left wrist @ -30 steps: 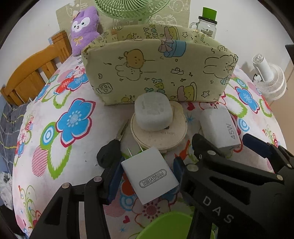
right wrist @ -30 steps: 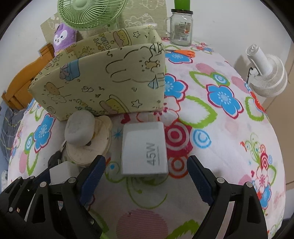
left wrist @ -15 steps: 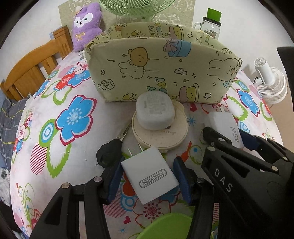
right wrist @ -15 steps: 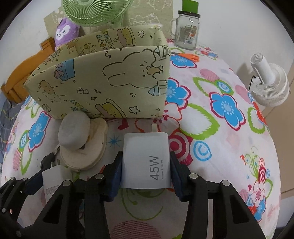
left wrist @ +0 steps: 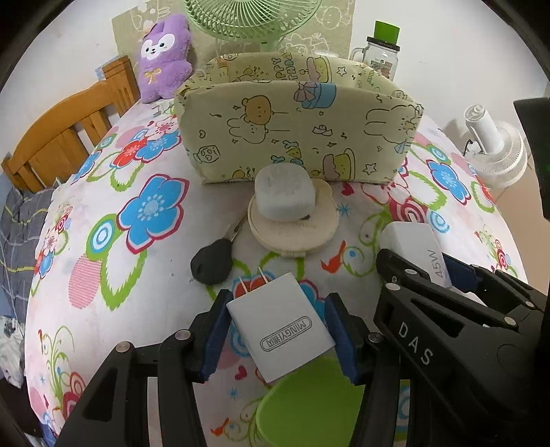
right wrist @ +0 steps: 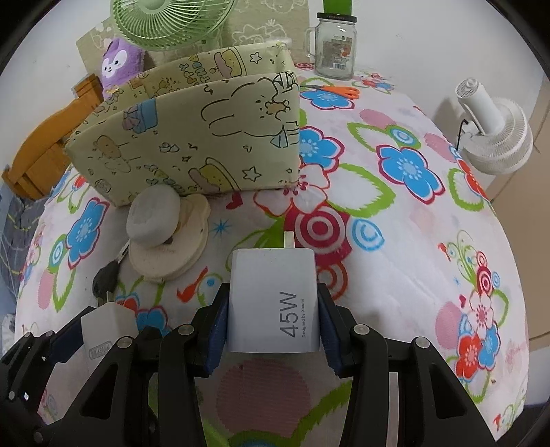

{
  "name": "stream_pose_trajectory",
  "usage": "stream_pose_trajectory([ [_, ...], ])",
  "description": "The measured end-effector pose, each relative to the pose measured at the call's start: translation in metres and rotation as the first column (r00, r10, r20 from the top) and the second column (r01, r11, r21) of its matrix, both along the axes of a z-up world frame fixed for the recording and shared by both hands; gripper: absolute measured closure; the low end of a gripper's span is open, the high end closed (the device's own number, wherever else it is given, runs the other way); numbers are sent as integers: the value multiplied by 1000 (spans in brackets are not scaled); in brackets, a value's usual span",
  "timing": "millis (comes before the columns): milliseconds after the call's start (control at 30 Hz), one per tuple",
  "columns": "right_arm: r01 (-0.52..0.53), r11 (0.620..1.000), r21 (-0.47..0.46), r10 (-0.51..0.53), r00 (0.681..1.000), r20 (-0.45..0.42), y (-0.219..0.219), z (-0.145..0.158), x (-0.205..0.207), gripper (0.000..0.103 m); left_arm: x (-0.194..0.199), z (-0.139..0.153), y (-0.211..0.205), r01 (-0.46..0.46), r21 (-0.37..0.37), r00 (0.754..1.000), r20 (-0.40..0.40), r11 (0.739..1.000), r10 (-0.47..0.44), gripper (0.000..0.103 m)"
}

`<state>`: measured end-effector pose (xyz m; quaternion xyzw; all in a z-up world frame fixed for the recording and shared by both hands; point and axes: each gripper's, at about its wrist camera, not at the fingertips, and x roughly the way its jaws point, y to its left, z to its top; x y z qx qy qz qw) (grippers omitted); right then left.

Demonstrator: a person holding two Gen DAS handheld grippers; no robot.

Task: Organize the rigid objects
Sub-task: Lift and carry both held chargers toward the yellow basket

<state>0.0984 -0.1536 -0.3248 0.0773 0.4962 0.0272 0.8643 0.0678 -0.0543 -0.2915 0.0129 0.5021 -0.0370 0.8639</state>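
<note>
My left gripper [left wrist: 278,333] is shut on a small white MINGYI charger [left wrist: 280,325] and holds it above the floral table. My right gripper [right wrist: 273,325] is shut on a white 45W charger [right wrist: 273,302], also lifted; this charger shows at the right in the left wrist view [left wrist: 417,249]. The small charger shows at lower left in the right wrist view [right wrist: 105,326]. A cartoon-print fabric storage box [left wrist: 299,127] stands open-topped behind. A grey-white case [left wrist: 285,192] sits on a round cream disc [left wrist: 292,227]. A black key [left wrist: 211,264] lies beside the disc.
A green fan [left wrist: 252,19], a purple plush [left wrist: 165,56] and a glass jar [left wrist: 380,55] stand at the back. Orange scissors [right wrist: 338,91] lie near the jar. A white fan [right wrist: 495,134] is off the right edge. A wooden chair [left wrist: 62,137] is at left.
Both grippers closed, the right on the 45W charger first, then the left on the small charger. Both chargers are lifted and drawn back from the disc and box.
</note>
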Motion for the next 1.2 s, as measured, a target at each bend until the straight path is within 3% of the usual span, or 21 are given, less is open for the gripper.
stream_pose_trajectory([
  [1200, 38, 999, -32, -32, 988, 153, -6, 135, -51, 53, -48, 124, 7, 3, -44, 988, 155, 999, 3, 46],
])
